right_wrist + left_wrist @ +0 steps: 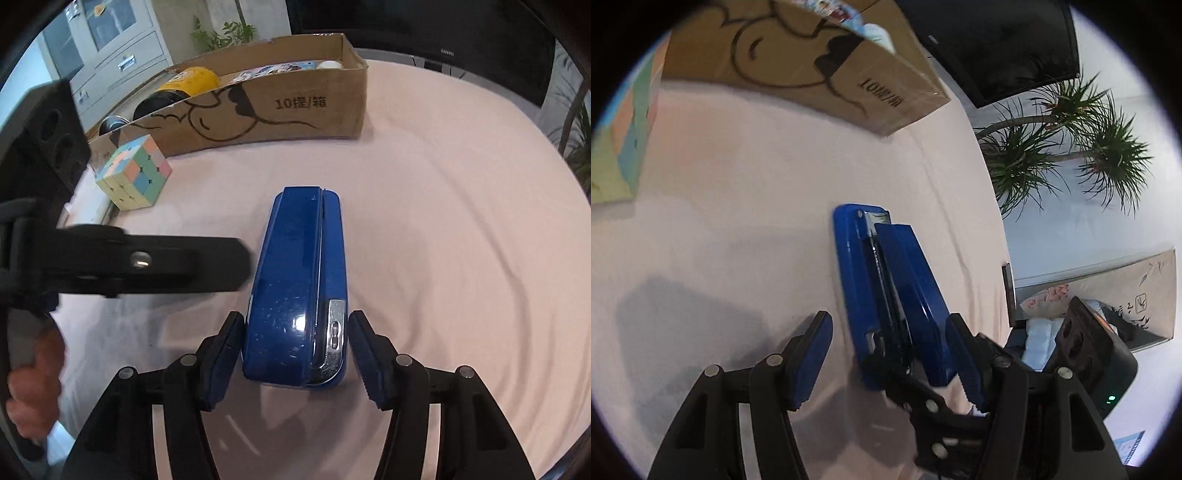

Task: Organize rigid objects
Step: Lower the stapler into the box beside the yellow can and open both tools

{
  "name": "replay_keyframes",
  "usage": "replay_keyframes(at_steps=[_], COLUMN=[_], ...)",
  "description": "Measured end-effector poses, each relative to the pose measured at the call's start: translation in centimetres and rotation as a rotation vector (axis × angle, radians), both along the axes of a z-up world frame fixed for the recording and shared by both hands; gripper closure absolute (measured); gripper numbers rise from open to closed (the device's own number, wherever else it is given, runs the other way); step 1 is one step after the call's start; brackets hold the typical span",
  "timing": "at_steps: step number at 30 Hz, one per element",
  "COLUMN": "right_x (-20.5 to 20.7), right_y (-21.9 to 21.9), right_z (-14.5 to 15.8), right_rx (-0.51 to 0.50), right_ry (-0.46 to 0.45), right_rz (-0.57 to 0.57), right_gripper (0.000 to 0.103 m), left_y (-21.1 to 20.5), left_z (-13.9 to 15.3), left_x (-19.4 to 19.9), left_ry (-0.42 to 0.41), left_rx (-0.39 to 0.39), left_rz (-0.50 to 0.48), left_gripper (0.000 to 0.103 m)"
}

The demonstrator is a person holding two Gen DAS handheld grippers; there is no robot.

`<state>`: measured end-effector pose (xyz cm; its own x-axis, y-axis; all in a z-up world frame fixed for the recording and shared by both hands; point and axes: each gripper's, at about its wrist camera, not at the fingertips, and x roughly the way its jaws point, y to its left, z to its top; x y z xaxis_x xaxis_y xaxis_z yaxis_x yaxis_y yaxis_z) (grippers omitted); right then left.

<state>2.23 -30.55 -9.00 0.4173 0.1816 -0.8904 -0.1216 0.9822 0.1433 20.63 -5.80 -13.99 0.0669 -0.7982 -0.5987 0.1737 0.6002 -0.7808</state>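
We have the blue stapler (295, 291) lying on its side on the pink cloth (443, 240) that covers the desk, in the middle of the surface and well short of the cardboard box (280, 110) at the far edge. We judge it a stiff, fairly heavy thing for its size: glossy painted metal with a chrome plate at the near end, so the shell is likely slippery under the pads. It hinges, and from the left wrist view the arm stands a little apart from the base, so we would take it across both halves at once, near the hinged rear end, where a squeeze cannot fold it or fire a staple.

Our right gripper (295, 354) straddles that near end with its jaws half open; the left pad sits just against the shell, the right pad shows a slim gap, and nothing is clamped. Our left gripper (890, 354) comes at the stapler's side, jaws likewise part open and gripping nothing.

The cloth is soft and wrinkled, so a dragged stapler may ruck it. A pastel puzzle cube (133, 177) stands beside the box, which already holds a yellow tin (188, 83) and other items. A dark monitor (461, 37), a spiky plant (1071, 147) and a grey cabinet (110, 44) lie beyond the desk.
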Motion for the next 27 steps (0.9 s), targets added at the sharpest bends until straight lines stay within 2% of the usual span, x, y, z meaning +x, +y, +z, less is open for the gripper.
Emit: replay_keyframes(at_steps=[2, 5, 6, 8, 11, 12, 14, 16, 23, 27], right_x=[-0.2, -0.9, -0.8, -0.9, -1.0, -0.6, 0.4, 1.5, 9.7, 15.1], right_y=[0.0, -1.2, -1.2, -1.3, 0.0, 0.8, 1.6, 2.4, 3.7, 4.0], right_z=[0.0, -0.2, -0.3, -0.8, 0.2, 0.9, 2.4, 4.5, 10.2, 11.5], right_rx=[0.074, 0.309, 0.361, 0.462, 0.453, 0.454, 0.462, 0.425, 0.406, 0.398], right_ry=[0.018, 0.090, 0.107, 0.148, 0.128, 0.120, 0.086, 0.028, -0.104, -0.118], right_rz=[0.000, -0.020, -0.032, -0.039, -0.018, -0.013, 0.011, 0.043, 0.119, 0.129], right_gripper=[0.048, 0.048, 0.048, 0.049, 0.050, 0.057, 0.055, 0.054, 0.054, 0.054], left_y=[0.2, 0.8, 0.9, 1.1, 1.6, 1.9, 2.5, 3.0, 4.7, 4.9], left_z=[-0.3, -0.3, -0.2, 0.3, 1.9, 2.7, 4.4, 6.5, 11.9, 11.7], left_x=[-0.3, -1.2, -1.6, -2.0, -1.7, -1.3, -0.5, 0.9, 9.9, 15.2], left_ry=[0.017, 0.019, 0.012, -0.012, -0.049, -0.053, -0.094, -0.147, -0.231, -0.206], left_rx=[-0.033, -0.045, -0.042, -0.024, -0.012, -0.021, -0.039, -0.038, -0.027, -0.034], left_rz=[-0.006, -0.019, -0.034, -0.029, -0.002, 0.006, 0.028, 0.050, 0.092, 0.109], left_gripper=[0.040, 0.041, 0.046, 0.049, 0.060, 0.060, 0.060, 0.060, 0.060, 0.060])
